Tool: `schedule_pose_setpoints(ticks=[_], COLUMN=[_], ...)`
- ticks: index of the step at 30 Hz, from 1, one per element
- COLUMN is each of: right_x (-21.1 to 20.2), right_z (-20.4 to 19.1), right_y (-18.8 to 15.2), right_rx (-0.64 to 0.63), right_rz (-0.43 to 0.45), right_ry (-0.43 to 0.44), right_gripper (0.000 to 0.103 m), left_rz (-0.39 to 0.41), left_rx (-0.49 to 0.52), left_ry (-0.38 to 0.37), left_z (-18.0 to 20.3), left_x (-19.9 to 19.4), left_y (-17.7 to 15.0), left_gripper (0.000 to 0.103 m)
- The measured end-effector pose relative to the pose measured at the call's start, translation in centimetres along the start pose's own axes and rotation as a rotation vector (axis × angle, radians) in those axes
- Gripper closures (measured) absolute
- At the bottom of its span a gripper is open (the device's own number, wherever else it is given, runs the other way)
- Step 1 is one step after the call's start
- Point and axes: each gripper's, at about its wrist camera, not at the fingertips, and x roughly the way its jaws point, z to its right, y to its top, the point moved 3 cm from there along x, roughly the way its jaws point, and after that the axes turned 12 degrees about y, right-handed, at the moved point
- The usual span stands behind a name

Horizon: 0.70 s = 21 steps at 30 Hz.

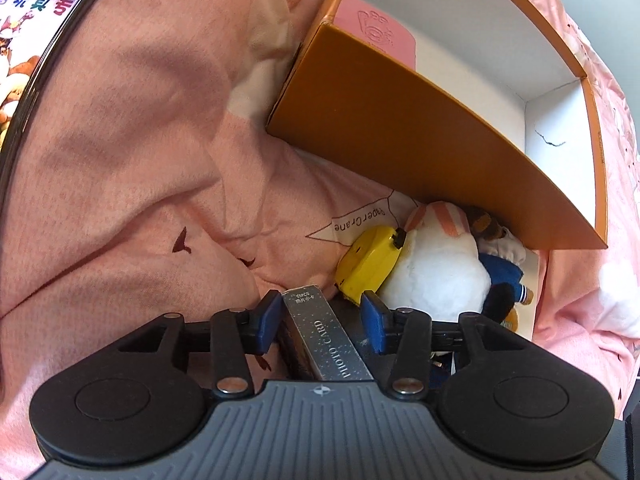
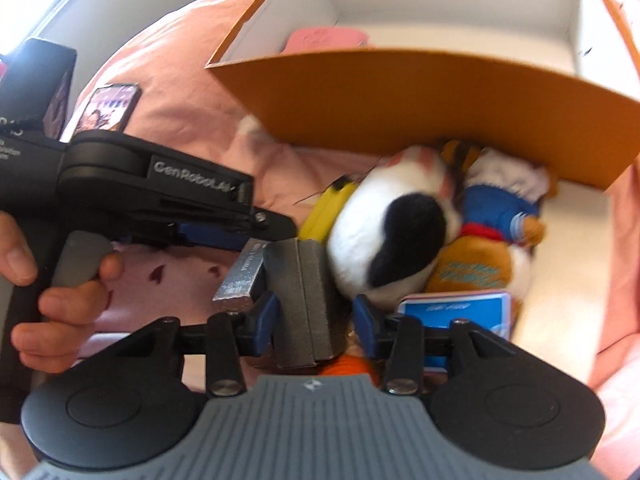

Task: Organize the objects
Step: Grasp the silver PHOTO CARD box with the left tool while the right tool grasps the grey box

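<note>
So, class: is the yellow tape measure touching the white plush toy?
Touching. The left wrist view shows the yellow tape measure pressed against the white plush toy, no gap between them.

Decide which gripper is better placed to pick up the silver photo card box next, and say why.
Left. The left gripper straddles the photo card box, with an open finger on either side. The right gripper has a grey block between its fingers, and in its view the silver box lies outside them.
</note>
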Motion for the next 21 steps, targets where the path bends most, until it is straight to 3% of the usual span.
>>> schedule_pose_setpoints(ticks=[1,5,13,16,21], right_x=[0.1,0.2,0.1,0.0,0.0], right_z=[-0.3,-0.7,-1.0,-0.7,-1.6], right_y=[-0.1,-0.1,-0.5,-0.5,-0.3], right_rx=[-0.002,0.0,-0.029,-0.009,-0.075], right_rz=[-0.009,-0.017,-0.046,-0.041,-0.031], right_ry=[0.016,-0.002,-0.002,-0.01,-0.013], right_gripper=[0.07,0.071,0.069,0.062,0.062], left_rz=[0.0,-0.008,-0.011,-0.016,-0.019], left_rx=[0.006,0.025,0.042,0.048,0.066], left_ry=[-0.002,-0.005,-0.004,-0.013,-0.003], left_z=[-0.1,-0.2,-0.4,-0.7,-0.5], left_x=[-0.1,-0.4,-0.1,-0.3,-0.4], left_y=[0.0,-0.1,-0.4,-0.6,-0.8], left_gripper=[0.05,0.05,0.049,0.049,0.052])
